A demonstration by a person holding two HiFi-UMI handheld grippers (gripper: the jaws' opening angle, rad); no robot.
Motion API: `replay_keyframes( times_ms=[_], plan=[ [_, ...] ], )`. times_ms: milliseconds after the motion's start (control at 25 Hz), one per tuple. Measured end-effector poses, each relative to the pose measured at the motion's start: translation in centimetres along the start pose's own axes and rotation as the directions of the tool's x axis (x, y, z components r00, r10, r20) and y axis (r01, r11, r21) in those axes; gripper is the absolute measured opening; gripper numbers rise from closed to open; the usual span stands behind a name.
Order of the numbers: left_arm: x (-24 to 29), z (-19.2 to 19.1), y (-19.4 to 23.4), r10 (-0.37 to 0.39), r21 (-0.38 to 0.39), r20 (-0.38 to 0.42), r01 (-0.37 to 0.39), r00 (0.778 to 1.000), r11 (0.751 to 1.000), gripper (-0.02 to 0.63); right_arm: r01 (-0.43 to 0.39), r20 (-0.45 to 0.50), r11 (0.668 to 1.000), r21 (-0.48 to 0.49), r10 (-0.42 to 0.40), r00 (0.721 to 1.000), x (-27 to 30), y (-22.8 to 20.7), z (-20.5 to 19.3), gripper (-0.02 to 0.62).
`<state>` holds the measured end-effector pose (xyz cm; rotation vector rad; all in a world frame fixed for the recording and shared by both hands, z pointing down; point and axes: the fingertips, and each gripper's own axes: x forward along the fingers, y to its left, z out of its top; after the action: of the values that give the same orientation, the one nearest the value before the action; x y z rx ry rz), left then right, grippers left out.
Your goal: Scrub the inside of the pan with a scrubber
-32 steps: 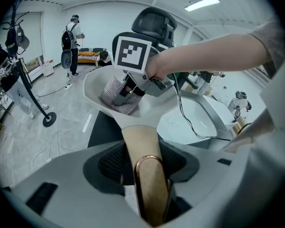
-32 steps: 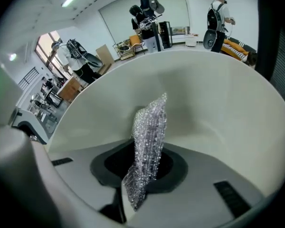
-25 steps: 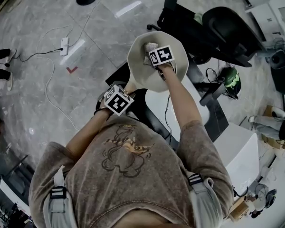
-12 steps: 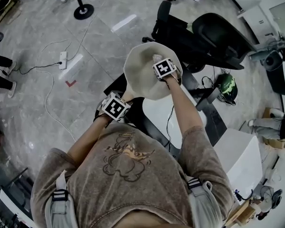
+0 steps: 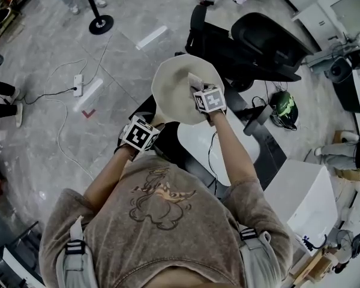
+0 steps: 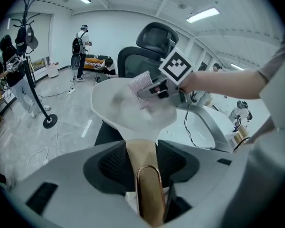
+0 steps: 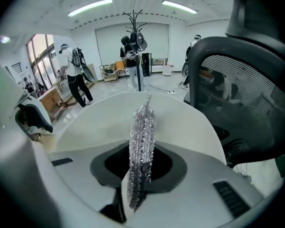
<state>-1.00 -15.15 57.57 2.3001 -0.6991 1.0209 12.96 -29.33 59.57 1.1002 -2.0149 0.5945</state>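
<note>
A cream pan (image 5: pixel 175 89) is held up in the air, its inside facing me. Its tan handle (image 6: pixel 141 163) with a copper hanging loop sits between the jaws of my left gripper (image 6: pixel 141 158), which is shut on it; this gripper (image 5: pixel 155 123) shows at the pan's near left rim in the head view. My right gripper (image 5: pixel 199 89) is shut on a silvery mesh scrubber (image 7: pixel 141 144), also visible as the scrubber (image 6: pixel 142 89) lying against the pan's inner surface (image 6: pixel 116 108) near its right side. In the right gripper view the pan (image 7: pixel 102 122) fills the space behind the scrubber.
A black office chair (image 5: pixel 270 38) stands just beyond the pan, close on the right (image 7: pixel 249 87). A white rounded table (image 5: pixel 213 146) lies below my arms. A power strip with cables (image 5: pixel 78 84) and a stand's base (image 5: pixel 101 24) are on the floor at left. People (image 6: pixel 80 44) stand far back.
The right gripper has slid the scrubber from the pan's upper middle down toward its near right side. The pan and left gripper have shifted slightly left.
</note>
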Motion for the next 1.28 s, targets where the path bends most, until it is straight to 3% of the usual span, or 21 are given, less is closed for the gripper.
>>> replay_keyframes(
  times_ms=[120, 280, 360, 520, 720, 880, 1040, 1160, 1280],
  plan=[
    [-1.3, 2.1, 0.5, 0.014, -0.021, 0.110, -0.012, 0.994, 1.000, 0.205, 0.000, 0.053, 0.999, 0.051, -0.003, 0.999, -2.0, 0.6, -0.3, 0.083],
    [-3.3, 5.0, 1.5, 0.074, -0.030, 0.250, -0.069, 0.966, 0.997, 0.044, -0.014, 0.166, 0.995, 0.101, -0.003, 0.986, -5.1, 1.6, -0.4, 0.083],
    [-4.4, 6.3, 1.6, 0.089, -0.016, 0.302, -0.088, 0.949, 0.996, 0.031, -0.014, 0.222, 0.993, 0.116, -0.012, 0.975, -7.0, 2.3, -0.2, 0.083],
    [-7.1, 9.3, 1.2, 0.078, 0.018, 0.407, -0.094, 0.910, 0.995, 0.029, -0.020, 0.340, 0.990, 0.138, -0.028, 0.940, -11.0, 4.7, 1.0, 0.083],
    [-10.0, 12.4, 0.3, 0.083, 0.074, 0.502, -0.139, 0.861, 0.988, 0.026, -0.023, 0.481, 0.993, 0.116, -0.036, 0.876, -15.9, 7.9, 3.4, 0.083],
    [-11.8, 13.9, 0.0, 0.101, 0.104, 0.593, -0.200, 0.799, 0.974, 0.026, 0.029, 0.563, 0.997, 0.073, -0.065, 0.824, -18.5, 9.7, 4.6, 0.083],
    [-12.8, 14.4, 0.1, 0.114, 0.082, 0.660, -0.223, 0.743, 0.971, 0.026, 0.033, 0.635, 0.992, 0.121, -0.103, 0.766, -20.0, 10.1, 4.9, 0.083],
    [-13.0, 14.3, 0.0, 0.113, 0.083, 0.675, -0.228, 0.729, 0.970, 0.026, 0.028, 0.658, 0.986, 0.164, -0.130, 0.742, -20.4, 9.8, 4.9, 0.083],
    [-12.9, 14.2, 0.1, 0.115, 0.082, 0.676, -0.229, 0.728, 0.970, 0.026, 0.042, 0.658, 0.982, 0.183, -0.154, 0.737, -20.5, 9.3, 4.9, 0.083]
  ],
)
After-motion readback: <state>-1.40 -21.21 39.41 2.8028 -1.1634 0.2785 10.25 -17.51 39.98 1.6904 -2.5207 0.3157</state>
